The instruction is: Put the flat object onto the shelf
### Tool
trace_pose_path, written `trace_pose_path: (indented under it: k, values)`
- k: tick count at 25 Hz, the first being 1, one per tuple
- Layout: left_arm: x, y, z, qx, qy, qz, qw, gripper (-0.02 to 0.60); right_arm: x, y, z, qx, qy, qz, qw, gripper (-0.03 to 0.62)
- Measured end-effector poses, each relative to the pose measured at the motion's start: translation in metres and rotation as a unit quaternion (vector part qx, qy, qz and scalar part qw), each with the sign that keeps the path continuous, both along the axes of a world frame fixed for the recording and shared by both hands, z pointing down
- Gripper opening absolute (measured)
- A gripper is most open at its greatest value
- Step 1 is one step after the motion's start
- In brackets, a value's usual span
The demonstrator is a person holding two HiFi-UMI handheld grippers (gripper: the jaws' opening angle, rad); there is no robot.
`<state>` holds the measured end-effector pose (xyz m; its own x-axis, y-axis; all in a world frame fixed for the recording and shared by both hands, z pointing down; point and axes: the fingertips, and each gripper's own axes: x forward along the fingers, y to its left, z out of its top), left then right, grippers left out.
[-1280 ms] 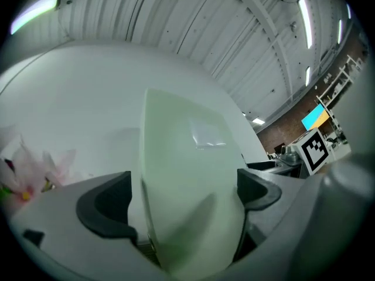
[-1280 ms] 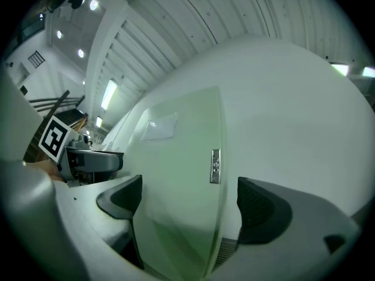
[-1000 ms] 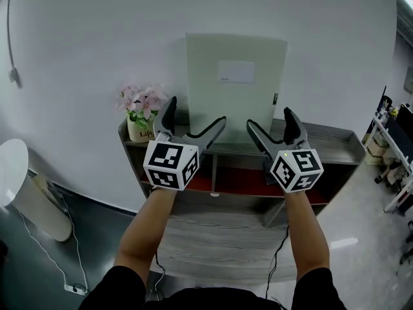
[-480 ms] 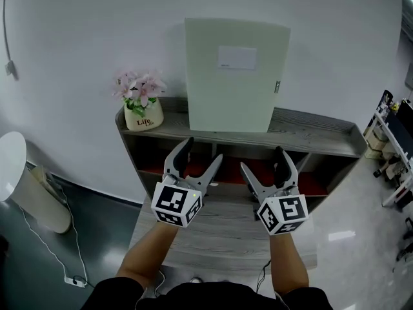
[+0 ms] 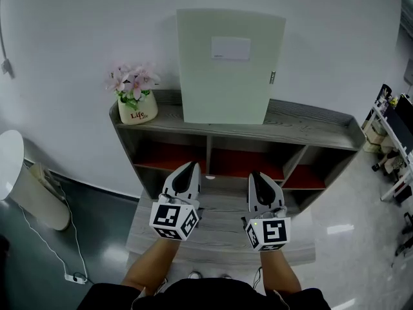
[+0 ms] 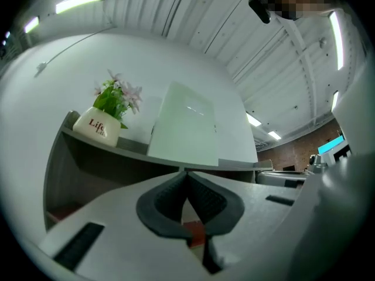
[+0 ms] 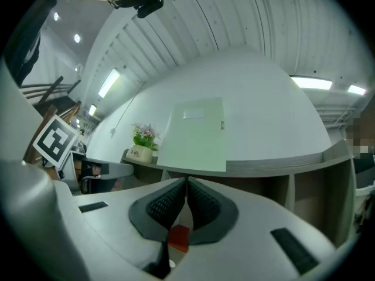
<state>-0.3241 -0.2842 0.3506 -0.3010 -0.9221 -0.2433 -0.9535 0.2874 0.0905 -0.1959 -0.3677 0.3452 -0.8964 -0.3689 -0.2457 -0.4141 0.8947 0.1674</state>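
On top of the shelf (image 5: 310,129) the flat folder (image 5: 230,66) stands upright against the wall, long axis vertical. Below and nearer the person, the left hand-held gripper (image 5: 191,170) and right hand-held gripper (image 5: 257,178) hang about equally near it, jaws together on nothing.

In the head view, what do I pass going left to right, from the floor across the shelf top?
white rounded object on the floor → cream pot of pink flowers → pale green flat panel with a white label → bare right end of the grey wooden shelf
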Motion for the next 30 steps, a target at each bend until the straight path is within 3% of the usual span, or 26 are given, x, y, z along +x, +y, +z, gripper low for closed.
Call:
trace_pose_path:
  k: [6,15,30]
  values:
    - [0.018,-0.004,0.038,-0.026,-0.004,0.015,0.9995,0.008,0.010,-0.002,0.023,-0.011,0.017,0.005,1.000,0.026]
    - [0.030,-0.009,0.046,-0.041,-0.013,0.018,0.9989,0.008,0.020,-0.004,0.024,0.004,0.021,0.014,1.000,0.025]
    - [0.035,-0.004,0.035,-0.029,-0.020,0.009,0.9993,0.006,0.027,-0.010,0.027,0.012,0.026,0.032,0.999,0.025]
